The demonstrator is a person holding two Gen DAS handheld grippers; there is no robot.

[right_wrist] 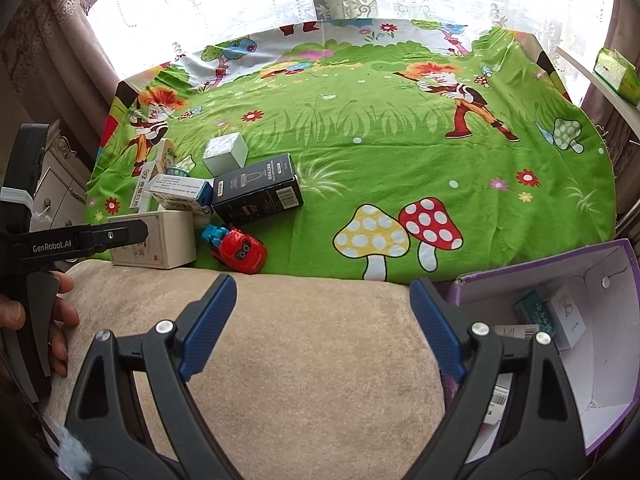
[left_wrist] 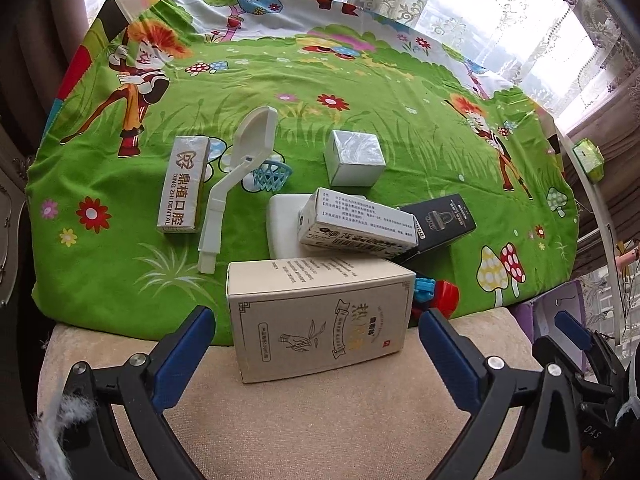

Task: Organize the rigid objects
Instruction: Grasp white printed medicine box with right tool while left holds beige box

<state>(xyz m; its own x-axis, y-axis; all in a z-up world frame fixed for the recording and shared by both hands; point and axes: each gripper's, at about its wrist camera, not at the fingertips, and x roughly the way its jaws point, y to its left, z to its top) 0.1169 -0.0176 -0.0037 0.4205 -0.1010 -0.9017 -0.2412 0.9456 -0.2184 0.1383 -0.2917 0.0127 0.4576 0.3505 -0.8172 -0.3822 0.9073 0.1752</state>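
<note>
A beige carton (left_wrist: 320, 316) with a plant drawing lies at the cloth's near edge, between the fingers of my left gripper (left_wrist: 316, 314). The jaws stand wide, with a thin gap on each side of the carton. Behind it lie a tilted white printed box (left_wrist: 356, 224), a black box (left_wrist: 444, 216), a silver cube box (left_wrist: 354, 158), a dental box (left_wrist: 184, 184) and a white toy hoop (left_wrist: 236, 176). A red toy car (right_wrist: 236, 246) sits right of the carton (right_wrist: 160, 240). My right gripper (right_wrist: 320, 304) is open and holds nothing over the beige cushion (right_wrist: 312, 360).
A purple-edged white box (right_wrist: 600, 280) at the right holds several small cartons. The green cartoon cloth (right_wrist: 400, 152) covers the table to the curtained window. A hand (right_wrist: 60, 320) holds the left gripper's handle. A green packet (right_wrist: 616, 72) sits on the sill.
</note>
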